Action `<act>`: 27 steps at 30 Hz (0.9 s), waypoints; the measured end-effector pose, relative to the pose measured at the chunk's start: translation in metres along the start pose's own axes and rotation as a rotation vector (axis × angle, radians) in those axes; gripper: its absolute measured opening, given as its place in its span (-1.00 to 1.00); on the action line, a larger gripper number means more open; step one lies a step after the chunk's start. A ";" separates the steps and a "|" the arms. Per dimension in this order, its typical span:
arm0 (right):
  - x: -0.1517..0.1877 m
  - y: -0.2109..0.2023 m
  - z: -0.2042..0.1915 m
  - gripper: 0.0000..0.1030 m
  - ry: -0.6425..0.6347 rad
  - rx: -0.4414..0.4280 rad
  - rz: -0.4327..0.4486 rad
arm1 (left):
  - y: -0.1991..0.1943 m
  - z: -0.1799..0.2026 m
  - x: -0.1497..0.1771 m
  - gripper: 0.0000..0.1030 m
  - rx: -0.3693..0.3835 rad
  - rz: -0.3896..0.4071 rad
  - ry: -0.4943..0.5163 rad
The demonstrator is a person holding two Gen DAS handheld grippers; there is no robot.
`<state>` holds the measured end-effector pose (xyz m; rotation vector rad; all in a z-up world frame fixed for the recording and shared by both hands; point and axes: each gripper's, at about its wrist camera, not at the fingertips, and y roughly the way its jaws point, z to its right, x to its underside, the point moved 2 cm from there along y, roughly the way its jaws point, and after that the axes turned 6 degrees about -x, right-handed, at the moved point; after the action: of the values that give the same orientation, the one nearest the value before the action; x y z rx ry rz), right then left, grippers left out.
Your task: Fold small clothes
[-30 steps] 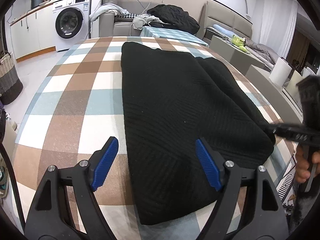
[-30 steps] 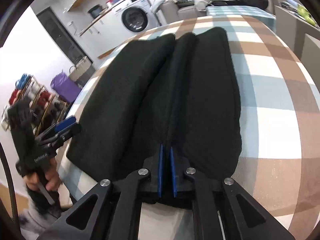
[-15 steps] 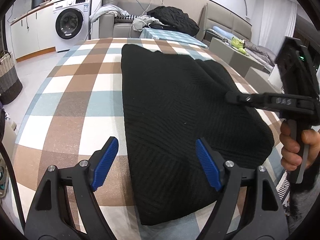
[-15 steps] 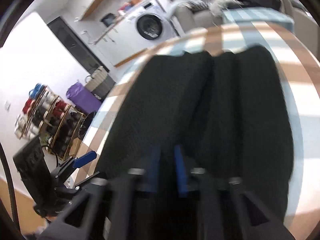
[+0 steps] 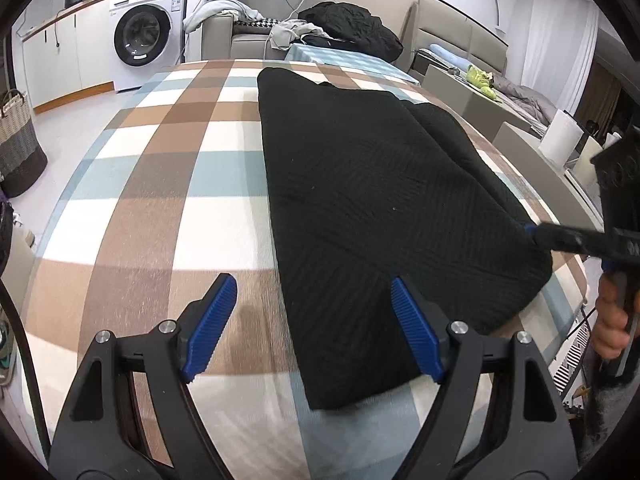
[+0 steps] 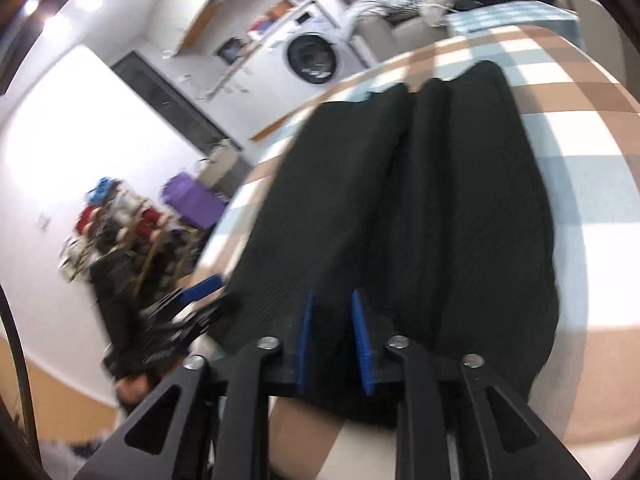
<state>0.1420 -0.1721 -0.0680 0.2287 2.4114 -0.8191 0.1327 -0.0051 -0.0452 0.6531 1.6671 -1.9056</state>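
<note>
Bare checked tablecloth (image 5: 168, 184) lies open from 9 to 12 o'clock of the folded black garment (image 5: 372, 200), whose right edge the right gripper (image 5: 532, 232) crowds at 3 o'clock.

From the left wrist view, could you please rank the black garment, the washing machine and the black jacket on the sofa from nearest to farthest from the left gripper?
1. Black garment: on the checked table, its near corner at the left gripper's right finger.
2. Washing machine: far left, past the table.
3. Black jacket: on the sofa, centre back; roughly as far as the machine, too close to call.
</note>
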 end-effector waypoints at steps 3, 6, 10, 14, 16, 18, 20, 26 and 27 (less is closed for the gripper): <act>0.015 0.004 -0.010 -0.38 -0.141 0.092 -0.021 | -0.003 0.001 0.005 0.50 -0.006 -0.002 0.006; 0.025 0.012 -0.004 -0.45 -0.124 0.156 -0.073 | -0.006 0.000 0.010 0.50 -0.025 0.015 0.005; 0.013 -0.006 -0.006 -0.31 -0.134 0.140 -0.031 | -0.007 0.000 0.017 0.50 -0.033 0.014 0.018; -0.007 -0.011 0.007 0.14 -0.094 0.209 0.016 | -0.007 -0.002 0.013 0.50 0.006 0.007 -0.020; -0.020 0.002 0.020 0.14 -0.039 0.222 0.000 | -0.006 -0.003 0.013 0.50 0.010 0.001 -0.034; -0.031 0.013 0.031 0.14 -0.009 0.217 -0.014 | -0.006 -0.005 0.013 0.50 0.006 0.002 -0.041; -0.041 0.019 0.040 0.14 0.009 0.190 -0.015 | -0.005 -0.006 0.011 0.50 0.015 0.000 -0.053; -0.075 0.049 0.050 0.11 0.016 0.157 -0.023 | 0.000 -0.005 0.005 0.50 0.049 -0.010 -0.080; -0.079 0.055 0.050 0.06 0.010 0.171 -0.030 | 0.000 -0.005 0.004 0.50 0.050 -0.008 -0.080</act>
<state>0.2483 -0.1567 -0.0824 0.2637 2.3599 -1.0415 0.1298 -0.0006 -0.0487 0.5820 1.5797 -1.9581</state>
